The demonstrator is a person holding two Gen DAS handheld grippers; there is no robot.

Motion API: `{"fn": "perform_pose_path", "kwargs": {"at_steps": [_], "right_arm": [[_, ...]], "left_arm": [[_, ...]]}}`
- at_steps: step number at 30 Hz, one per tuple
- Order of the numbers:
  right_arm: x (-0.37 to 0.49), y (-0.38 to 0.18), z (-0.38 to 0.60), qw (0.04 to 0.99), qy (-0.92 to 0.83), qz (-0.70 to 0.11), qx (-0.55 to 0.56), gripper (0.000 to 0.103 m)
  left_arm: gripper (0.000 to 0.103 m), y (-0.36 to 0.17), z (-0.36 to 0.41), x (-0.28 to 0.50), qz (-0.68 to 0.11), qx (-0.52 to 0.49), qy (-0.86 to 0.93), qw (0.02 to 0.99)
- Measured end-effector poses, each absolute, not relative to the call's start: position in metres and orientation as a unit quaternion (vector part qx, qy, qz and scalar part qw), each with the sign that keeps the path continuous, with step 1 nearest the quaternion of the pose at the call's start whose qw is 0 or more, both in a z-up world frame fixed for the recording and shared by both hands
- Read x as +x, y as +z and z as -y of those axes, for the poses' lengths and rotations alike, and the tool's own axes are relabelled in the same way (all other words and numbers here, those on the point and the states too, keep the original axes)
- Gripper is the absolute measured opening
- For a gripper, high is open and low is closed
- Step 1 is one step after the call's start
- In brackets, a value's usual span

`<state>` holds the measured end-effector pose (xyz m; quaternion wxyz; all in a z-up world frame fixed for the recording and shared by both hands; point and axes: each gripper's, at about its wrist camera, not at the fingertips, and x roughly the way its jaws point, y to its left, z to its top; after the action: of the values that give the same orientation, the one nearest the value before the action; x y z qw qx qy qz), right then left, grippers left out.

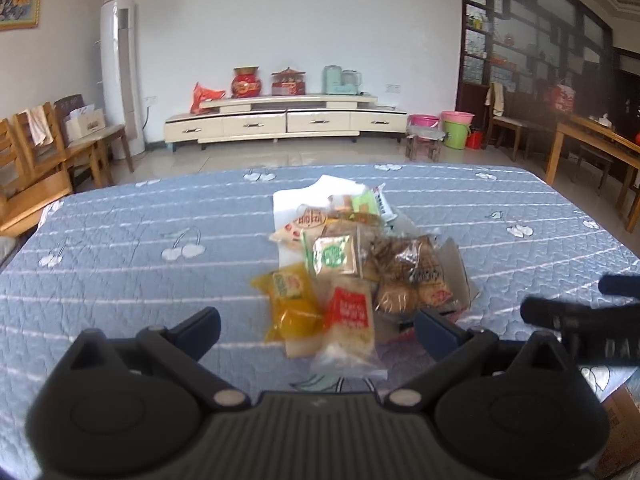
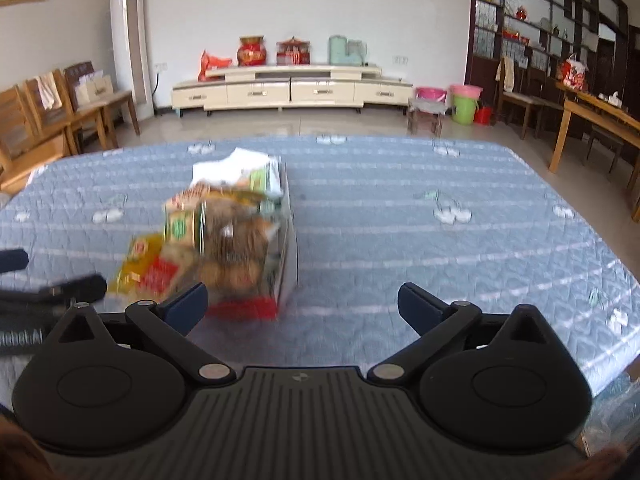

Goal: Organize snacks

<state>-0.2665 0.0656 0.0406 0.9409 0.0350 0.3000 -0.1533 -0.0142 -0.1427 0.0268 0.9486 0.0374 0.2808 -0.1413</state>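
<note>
A pile of wrapped snacks (image 1: pixel 344 264) lies mid-table, spilling from a tipped white cardboard box (image 1: pixel 460 276). Nearest me are a yellow packet (image 1: pixel 290 304) and a clear packet with a red label (image 1: pixel 350 320). My left gripper (image 1: pixel 318 330) is open and empty, its jaws either side of these near packets. In the right wrist view the pile (image 2: pixel 224 240) and the box (image 2: pixel 288 256) sit left of centre, blurred. My right gripper (image 2: pixel 302 304) is open and empty, just right of the box. The left gripper's tips (image 2: pixel 76 288) show at that view's left edge.
The table is covered by a blue quilted cloth (image 1: pixel 120 264) with cherry prints. A cardboard carton (image 1: pixel 624 424) sits off the table's right front corner. Wooden chairs (image 1: pixel 44 148), a white cabinet (image 1: pixel 286 120) and a wooden table (image 1: pixel 600 140) stand beyond.
</note>
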Motion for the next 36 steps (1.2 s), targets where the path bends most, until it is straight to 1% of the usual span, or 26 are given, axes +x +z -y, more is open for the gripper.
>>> {"fn": "perform_pose_path", "kwargs": {"at_steps": [4, 8, 36], "right_arm": [[-0.269, 0.026, -0.069, 0.936, -0.143, -0.319, 0.040, 0.103], [-0.261, 0.022, -0.072, 0.935, -0.132, -0.327, 0.038, 0.103], [-0.263, 0.019, -0.080, 0.936, -0.118, -0.329, 0.029, 0.103]], "left_arm": [[0.102, 0.026, 0.141, -0.019, -0.281, 0.040, -0.131, 0.950], [0.102, 0.025, 0.138, -0.023, -0.278, 0.036, -0.123, 0.952], [0.102, 0.020, 0.131, -0.019, -0.299, 0.035, -0.112, 0.947]]}}
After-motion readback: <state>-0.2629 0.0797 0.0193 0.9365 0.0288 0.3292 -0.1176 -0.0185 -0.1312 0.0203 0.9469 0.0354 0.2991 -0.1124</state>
